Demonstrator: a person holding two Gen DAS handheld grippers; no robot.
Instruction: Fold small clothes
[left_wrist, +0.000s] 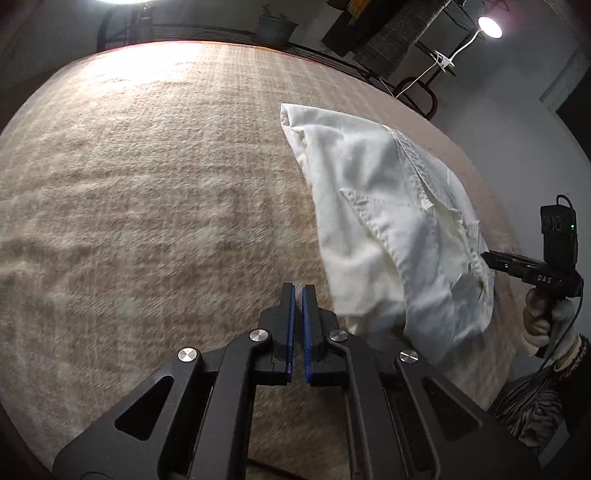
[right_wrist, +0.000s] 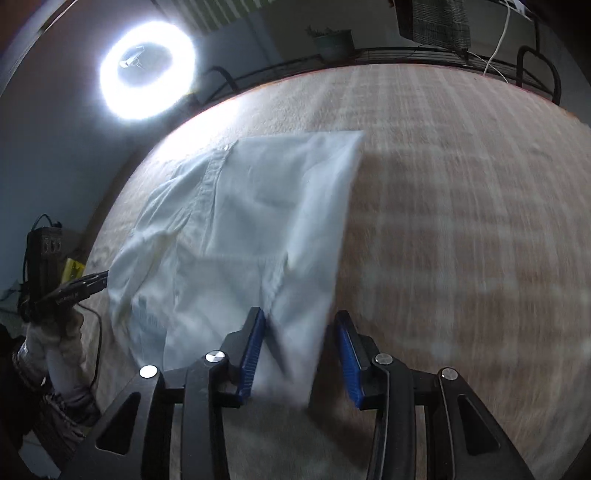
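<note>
White garment (right_wrist: 240, 221) between spread right tool (right_wrist: 299, 347) fingers.

A white garment (left_wrist: 388, 206) lies on a beige, faintly checked blanket (left_wrist: 147, 184); both black grippers carry blue pads (right_wrist: 251, 350), and a white ring light (right_wrist: 147, 70) glows.

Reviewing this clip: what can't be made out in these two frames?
- Left wrist view: fingertips of the right gripper are hidden behind the white garment.
- Right wrist view: the garment's near edge is motion-blurred between the open fingers, so contact is unclear.
- Right wrist view: the left gripper is too small to show whether it touches cloth.
</note>
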